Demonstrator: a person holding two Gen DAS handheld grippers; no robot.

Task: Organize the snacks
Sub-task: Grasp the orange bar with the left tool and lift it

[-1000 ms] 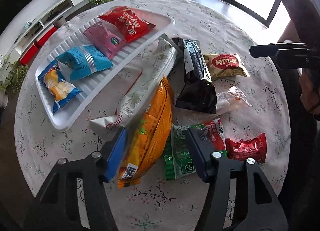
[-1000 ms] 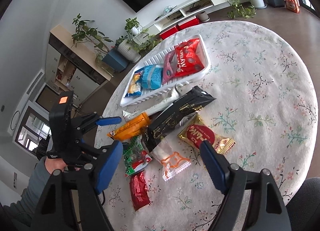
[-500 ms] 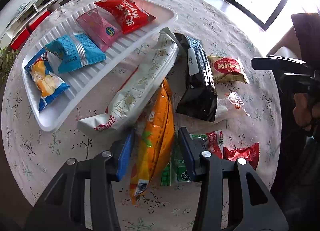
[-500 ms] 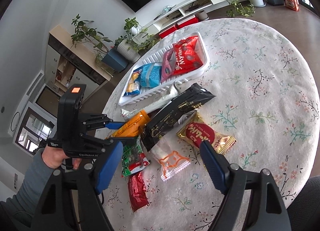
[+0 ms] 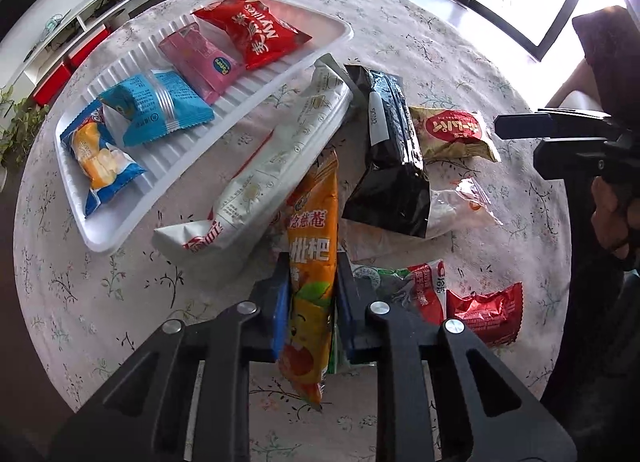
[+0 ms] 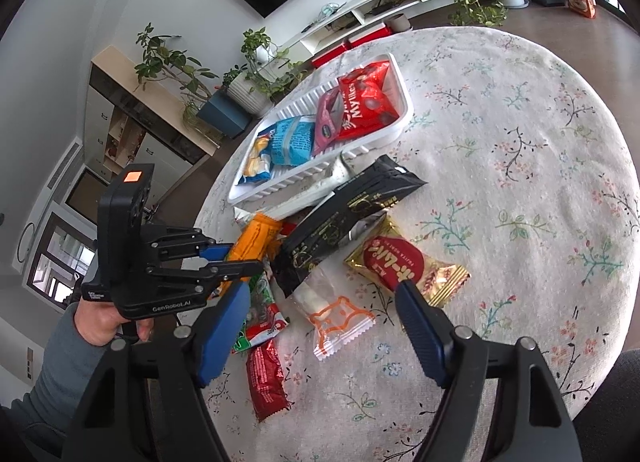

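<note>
Gripping the long orange snack packet (image 5: 314,262) near its lower end, the left hand-held gripper (image 5: 313,302) had just been closing, and its pads pressed the packet's sides where it lay on the desk (image 5: 420,21) between a white packet (image 5: 272,177) and a green one (image 5: 380,282), just beside the white tray (image 5: 120,229). The packet looked light, soft and slick, liable to sag from an end hold. The right hand-held gripper (image 6: 320,326) stood open and empty above a clear wrapper (image 6: 340,326).
</note>
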